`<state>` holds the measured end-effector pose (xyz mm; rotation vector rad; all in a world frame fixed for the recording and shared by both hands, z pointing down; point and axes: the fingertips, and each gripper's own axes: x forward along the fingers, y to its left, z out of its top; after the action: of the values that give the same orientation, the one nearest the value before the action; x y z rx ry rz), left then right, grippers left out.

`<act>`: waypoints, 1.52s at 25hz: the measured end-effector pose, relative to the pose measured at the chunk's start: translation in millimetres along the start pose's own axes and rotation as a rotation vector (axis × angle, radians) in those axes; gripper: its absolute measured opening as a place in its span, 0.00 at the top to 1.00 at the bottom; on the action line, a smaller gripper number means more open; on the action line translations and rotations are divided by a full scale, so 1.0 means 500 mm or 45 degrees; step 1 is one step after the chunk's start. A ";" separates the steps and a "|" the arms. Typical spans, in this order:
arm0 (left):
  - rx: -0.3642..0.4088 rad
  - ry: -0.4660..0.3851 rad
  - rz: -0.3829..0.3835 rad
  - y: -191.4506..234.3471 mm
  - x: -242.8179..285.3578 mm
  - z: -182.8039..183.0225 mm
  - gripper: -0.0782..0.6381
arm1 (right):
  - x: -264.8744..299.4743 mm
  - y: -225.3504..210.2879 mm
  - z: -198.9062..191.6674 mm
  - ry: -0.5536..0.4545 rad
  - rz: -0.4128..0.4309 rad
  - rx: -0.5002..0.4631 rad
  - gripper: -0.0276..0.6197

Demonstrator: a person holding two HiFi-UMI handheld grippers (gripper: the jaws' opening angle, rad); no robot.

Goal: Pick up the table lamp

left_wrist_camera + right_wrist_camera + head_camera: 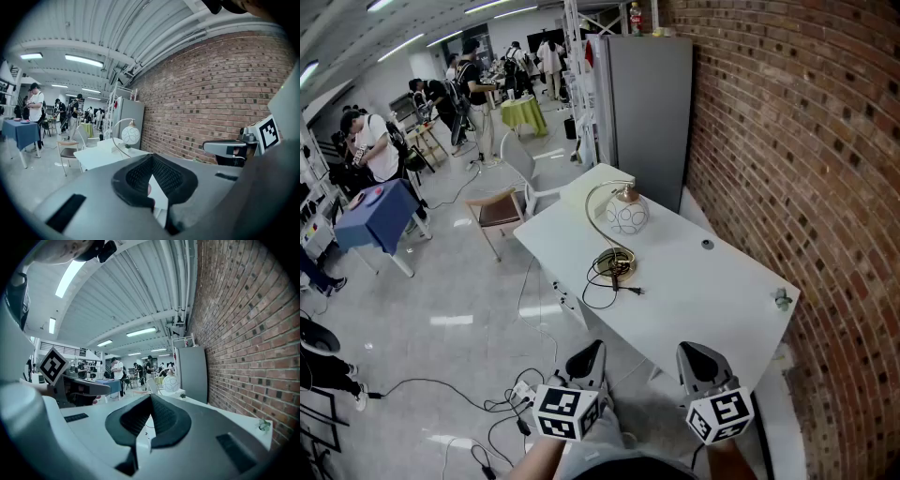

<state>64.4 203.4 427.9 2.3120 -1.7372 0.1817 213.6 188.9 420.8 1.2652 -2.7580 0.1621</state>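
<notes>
The table lamp [625,215] stands on the white table [703,291]: a round white patterned globe under a gold cap, hung from a curved gold arc, with its black cord [609,269] coiled at the base. It also shows far ahead in the left gripper view as the lamp [130,135] and small in the right gripper view as the lamp [170,383]. My left gripper [589,354] and right gripper [697,356] hover side by side before the table's near edge, well short of the lamp. Both are shut with nothing in them.
A brick wall [806,159] runs along the table's right side. A grey cabinet [649,112] stands behind the table, a chair [499,208] to its left. A small green object [783,300] and a dark round piece [706,245] lie on the table. Cables [502,403] trail on the floor. People stand at the back.
</notes>
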 end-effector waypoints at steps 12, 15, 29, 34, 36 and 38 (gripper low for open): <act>-0.003 0.000 -0.001 0.049 0.061 0.022 0.88 | 0.070 -0.017 0.026 -0.017 0.012 -0.056 0.96; -0.011 0.002 -0.005 0.068 0.083 0.029 0.88 | 0.096 -0.025 0.034 -0.015 0.018 -0.065 0.96; -0.054 0.030 -0.005 0.190 0.200 0.051 0.88 | 0.263 -0.053 0.052 0.018 0.034 -0.045 0.96; -0.068 0.020 -0.045 0.224 0.236 0.077 0.88 | 0.314 -0.067 0.072 0.019 0.021 -0.041 0.96; -0.073 0.022 -0.063 0.236 0.250 0.085 0.88 | 0.333 -0.071 0.081 0.018 0.019 -0.039 0.96; -0.070 0.028 -0.073 0.248 0.264 0.093 0.88 | 0.351 -0.074 0.090 0.017 0.011 -0.040 0.96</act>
<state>-19.1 35.8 429.9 2.3086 -1.6427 0.1472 125.7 27.1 402.6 1.2402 -2.7441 0.1272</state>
